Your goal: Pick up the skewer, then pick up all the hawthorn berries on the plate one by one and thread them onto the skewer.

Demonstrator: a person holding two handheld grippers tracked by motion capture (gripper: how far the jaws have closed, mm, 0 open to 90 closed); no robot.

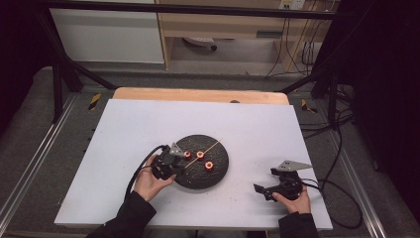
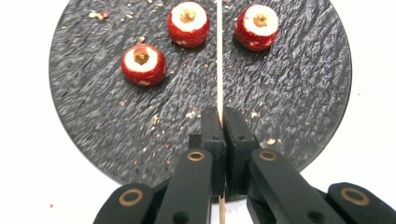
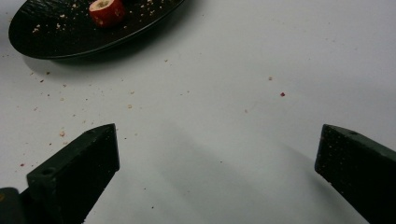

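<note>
Pinching a thin wooden skewer (image 2: 219,70) between its two black jaws, the left gripper (image 2: 219,116) is clamped shut on the pale stick, which runs straight on from the jaw tips across the middle of the plate and also juts out behind them toward the camera. The skewer is slender, light tan and bare along the length that shows. In the high view the left gripper (image 1: 174,159) sits at the near-left edge of the plate, held in the person's left hand (image 1: 148,181), with the skewer (image 1: 205,149) slanting up and to the right over the dark surface.

The plate (image 2: 303,93) is round, black and rough-textured like slate, dusted with small crumbs. Three red fruit pieces lie on it, each with a white cut top and a hollowed brownish core: one (image 2: 143,64) to the left of the skewer, a second (image 2: 188,23) farther off and just beside the stick, and a third (image 2: 257,26) on the stick's other side.

The right gripper (image 1: 265,191) rests low over the white table (image 1: 148,124), well apart from the plate, in the person's right hand (image 1: 292,201). Its jaws stand spread wide, holding nothing, with bare, crumb-speckled tabletop between them.
</note>
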